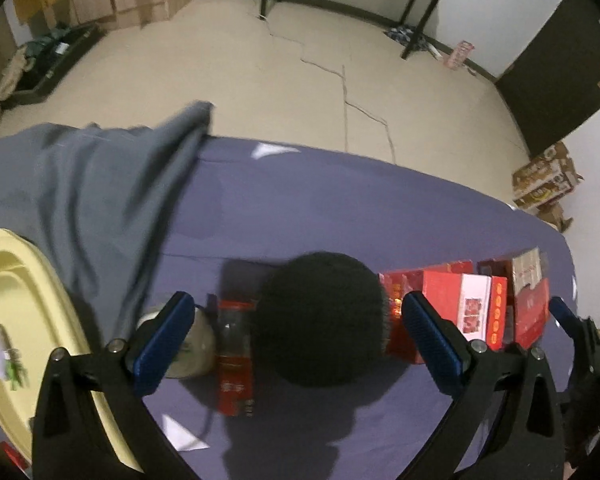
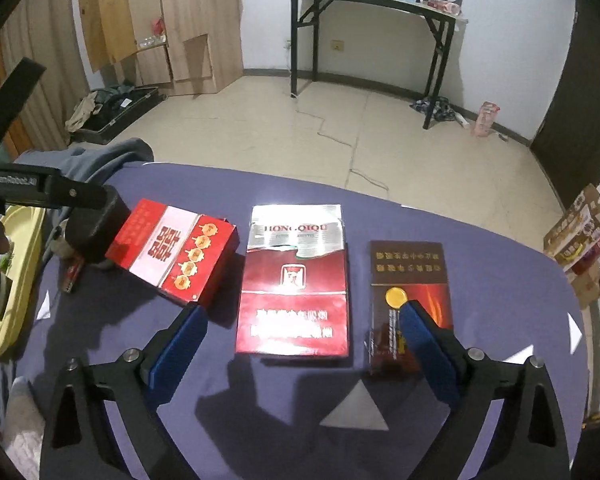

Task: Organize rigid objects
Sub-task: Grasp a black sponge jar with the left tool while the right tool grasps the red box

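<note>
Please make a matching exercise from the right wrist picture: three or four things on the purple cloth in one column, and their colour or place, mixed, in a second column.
Things
1. box with lanterns
2. HONGQIQU box
3. brown box
4. tray

Descriptions
A. pale yellow, at the left edge
B. middle box, silver top, red bottom
C. rightmost box, gold dot
D. leftmost box, red with a white band

Pairs: 1-D, 2-B, 3-C, 4-A

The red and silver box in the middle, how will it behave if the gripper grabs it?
The red and silver box lies flat, so it shouldn't roll or tip. It looks like thin cardboard, probably light and easily crushed. Its torn silver top may flex or catch.
</note>
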